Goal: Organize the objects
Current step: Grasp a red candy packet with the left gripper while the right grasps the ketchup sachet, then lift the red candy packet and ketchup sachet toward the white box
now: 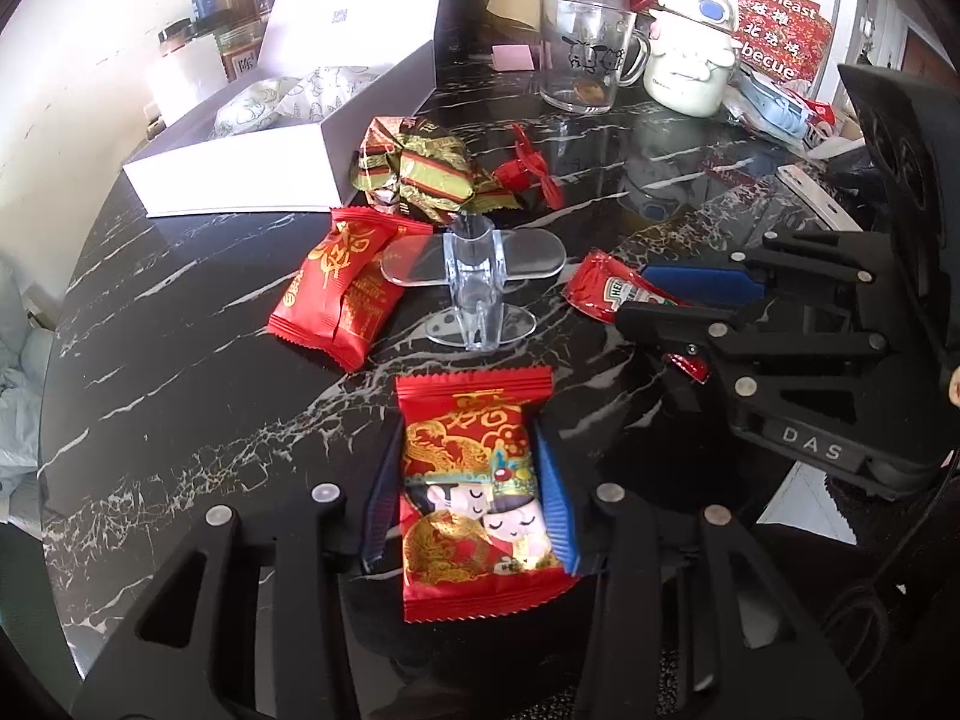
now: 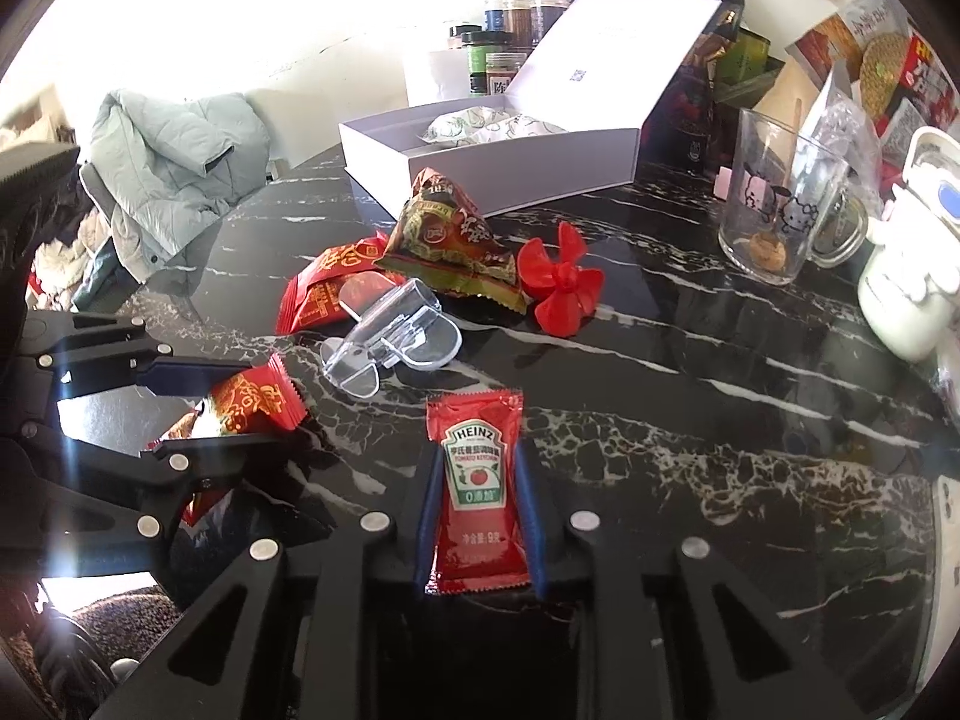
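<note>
My left gripper (image 1: pixel 471 492) is shut on a red snack packet with a cartoon couple (image 1: pixel 474 498), just above the black marble table (image 1: pixel 180 390). My right gripper (image 2: pixel 477 510) is shut on a red Heinz ketchup sachet (image 2: pixel 477 480); it also shows in the left wrist view (image 1: pixel 612 294). Between them and the open white box (image 1: pixel 252 168) lie a second red packet (image 1: pixel 342 288), a clear plastic clip (image 1: pixel 474 282), a green-gold wrapped snack (image 1: pixel 420 171) and a red propeller (image 1: pixel 534 171). The box holds pale wrapped items.
A glass mug (image 1: pixel 585 54), a white figurine mug (image 1: pixel 690 60) and red packaging stand at the back right. Spice jars (image 2: pixel 504 36) stand behind the box. A pale jacket (image 2: pixel 174 162) lies on a chair past the table's left edge.
</note>
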A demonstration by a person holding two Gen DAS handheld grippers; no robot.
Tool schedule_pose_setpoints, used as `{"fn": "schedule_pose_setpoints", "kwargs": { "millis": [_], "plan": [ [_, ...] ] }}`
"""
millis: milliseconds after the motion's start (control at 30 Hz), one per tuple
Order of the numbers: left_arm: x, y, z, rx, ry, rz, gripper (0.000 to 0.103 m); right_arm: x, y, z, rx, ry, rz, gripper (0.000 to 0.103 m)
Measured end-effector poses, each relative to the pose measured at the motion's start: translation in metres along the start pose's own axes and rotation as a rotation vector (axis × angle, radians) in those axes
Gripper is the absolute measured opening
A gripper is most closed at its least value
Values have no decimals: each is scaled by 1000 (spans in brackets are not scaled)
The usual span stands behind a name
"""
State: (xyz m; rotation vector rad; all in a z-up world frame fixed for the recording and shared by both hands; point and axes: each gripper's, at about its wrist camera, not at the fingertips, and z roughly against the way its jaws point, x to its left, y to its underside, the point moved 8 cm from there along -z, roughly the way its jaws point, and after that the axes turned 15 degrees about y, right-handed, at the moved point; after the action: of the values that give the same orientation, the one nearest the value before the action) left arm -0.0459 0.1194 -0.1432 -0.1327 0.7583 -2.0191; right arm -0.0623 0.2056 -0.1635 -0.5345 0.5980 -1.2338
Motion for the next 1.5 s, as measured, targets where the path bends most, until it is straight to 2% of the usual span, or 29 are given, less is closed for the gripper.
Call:
{"fn": "schedule_pose_setpoints", "kwargs": {
  "millis": [367, 967, 1267, 1500],
  "plan": [
    [7, 4, 7, 10, -22, 26, 40, -4, 6, 7, 19, -54, -61, 22],
    [17, 6, 17, -5, -42, 63, 40, -3, 2, 20, -1, -57, -50, 22],
    [20, -3, 29, -19, -40, 79, 40, -2, -11, 38, -41, -70, -50, 22],
    [20, -22, 53, -73, -62, 69, 40, -3, -27, 56, -81, -76, -46, 22]
  ]
}}
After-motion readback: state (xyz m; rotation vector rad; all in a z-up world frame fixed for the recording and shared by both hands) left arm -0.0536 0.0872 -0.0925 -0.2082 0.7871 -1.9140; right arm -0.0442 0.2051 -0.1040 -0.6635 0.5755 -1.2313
